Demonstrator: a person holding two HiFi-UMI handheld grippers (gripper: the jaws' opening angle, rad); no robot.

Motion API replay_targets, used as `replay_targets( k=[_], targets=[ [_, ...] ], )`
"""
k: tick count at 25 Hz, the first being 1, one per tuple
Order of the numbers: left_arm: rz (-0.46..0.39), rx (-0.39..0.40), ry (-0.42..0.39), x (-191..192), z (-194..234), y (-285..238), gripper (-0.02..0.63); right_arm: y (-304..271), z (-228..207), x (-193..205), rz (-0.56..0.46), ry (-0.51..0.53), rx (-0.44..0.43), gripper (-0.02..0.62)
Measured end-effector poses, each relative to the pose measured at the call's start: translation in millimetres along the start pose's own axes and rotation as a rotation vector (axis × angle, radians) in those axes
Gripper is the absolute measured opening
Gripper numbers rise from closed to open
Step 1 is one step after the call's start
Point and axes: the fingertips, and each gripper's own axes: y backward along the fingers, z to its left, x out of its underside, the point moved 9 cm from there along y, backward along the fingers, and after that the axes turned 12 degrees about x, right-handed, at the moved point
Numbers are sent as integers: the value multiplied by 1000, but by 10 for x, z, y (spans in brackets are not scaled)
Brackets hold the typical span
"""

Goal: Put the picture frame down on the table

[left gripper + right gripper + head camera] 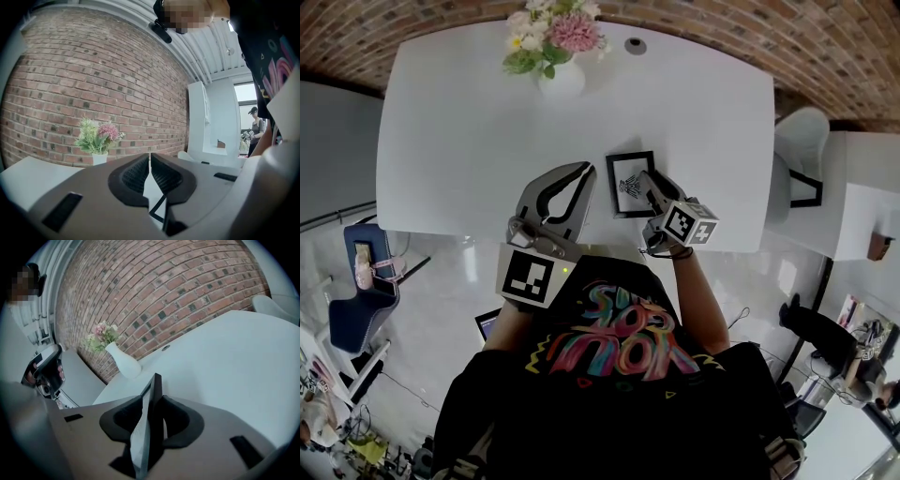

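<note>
Where the task's thing lies against the tool: the black rectangular picture frame (623,183) stands between the jaws of the right gripper (152,398). In the head view that gripper comes in from the frame's 4 o'clock and straddles its 3 o'clock edge.
Right gripper, jaws: a little apart, one dark ribbed pad (180,420) on each face of the frame. A thin pale gap shows beside the 3 o'clock pad, so they do not clamp it.
Left gripper (581,173), place: at the frame's 9 o'clock, just beside it and not touching.
Left gripper, jaws: together at the tips, with nothing between them.
Frame, place: over the smooth white table (469,122), near its 6 o'clock edge and close to the person.
Frame, contact: I cannot tell whether it lies flat on the top.
Frame, facing: the picture side is turned up toward the head view, a small black drawing on white.
Frame, long axis: roughly 12 to 6 o'clock in the head view, the far end toward the back of the table.
Frame, edge-on: in the right gripper view it is a thin black strip rising from between the pads to 12 o'clock.
Far end of table: a white rounded vase (561,80) of pink and white flowers stands at the frame's 11 o'clock, well apart from it.
</note>
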Motion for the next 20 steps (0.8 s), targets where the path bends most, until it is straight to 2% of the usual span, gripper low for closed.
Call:
replay_targets(
  k=[11,20],
  targets=[
    [-2,-2,3,-13,12,-14,32,-17,-93,2,-4,-14,59,224],
    [-14,-19,-11,-80,88,17,32,-4,-152,-41,-10,-5,118,227]
  ],
)
